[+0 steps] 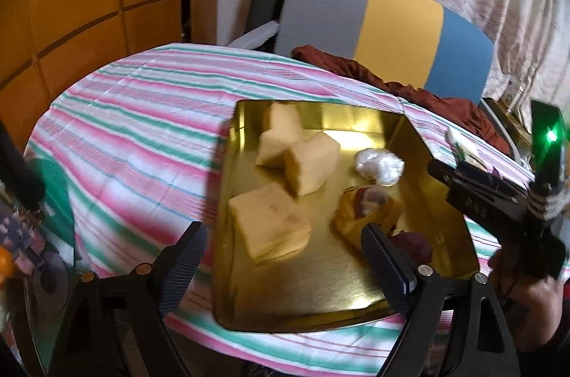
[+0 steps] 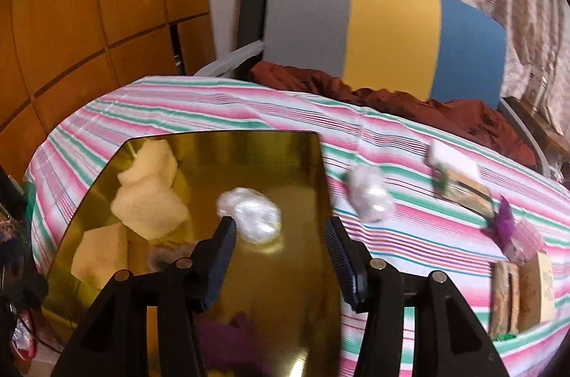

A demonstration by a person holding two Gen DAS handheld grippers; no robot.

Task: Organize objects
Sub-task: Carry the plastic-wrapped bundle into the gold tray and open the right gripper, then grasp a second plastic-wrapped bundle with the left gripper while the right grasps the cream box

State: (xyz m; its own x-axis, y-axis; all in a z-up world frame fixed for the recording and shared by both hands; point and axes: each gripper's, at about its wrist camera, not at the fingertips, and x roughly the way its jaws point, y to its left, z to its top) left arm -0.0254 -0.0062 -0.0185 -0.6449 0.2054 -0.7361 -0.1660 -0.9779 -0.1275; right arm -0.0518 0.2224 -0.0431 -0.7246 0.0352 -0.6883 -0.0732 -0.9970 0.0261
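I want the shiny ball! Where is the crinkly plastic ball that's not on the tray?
In the right wrist view, the crumpled clear plastic ball lies on the striped pink and green tablecloth, just right of the gold metal tray, left of the flat packets.

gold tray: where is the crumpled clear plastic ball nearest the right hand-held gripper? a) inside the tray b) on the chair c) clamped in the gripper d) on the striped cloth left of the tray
a: the plastic ball lies on the gold tray floor, just ahead of the open right hand-held gripper, not between its pads.
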